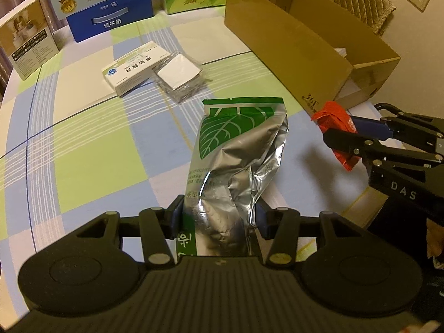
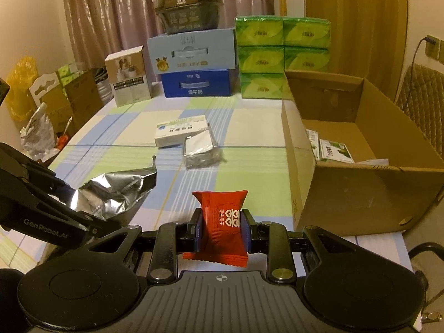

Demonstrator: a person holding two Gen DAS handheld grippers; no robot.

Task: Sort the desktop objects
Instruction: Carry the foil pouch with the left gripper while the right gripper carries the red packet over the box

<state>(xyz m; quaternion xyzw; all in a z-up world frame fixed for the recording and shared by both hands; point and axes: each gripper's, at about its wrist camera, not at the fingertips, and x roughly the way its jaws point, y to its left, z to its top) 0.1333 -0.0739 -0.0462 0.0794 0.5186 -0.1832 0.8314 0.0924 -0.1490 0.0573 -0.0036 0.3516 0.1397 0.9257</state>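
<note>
Your left gripper (image 1: 219,216) has its jaws clamped on the silver-and-green foil pouch (image 1: 238,149), held clear above the checked worktop (image 1: 91,149). Your right gripper (image 2: 222,229) has its jaws clamped on the red candy packet (image 2: 222,222). From the right wrist view, the foil pouch sits at 9 o'clock of the packet. The open cardboard box (image 2: 347,194) stands at 2 o'clock. The white medicine box (image 2: 181,133) and a clear-wrapped pack (image 2: 201,149), touching each other, lie at 12 o'clock.
</note>
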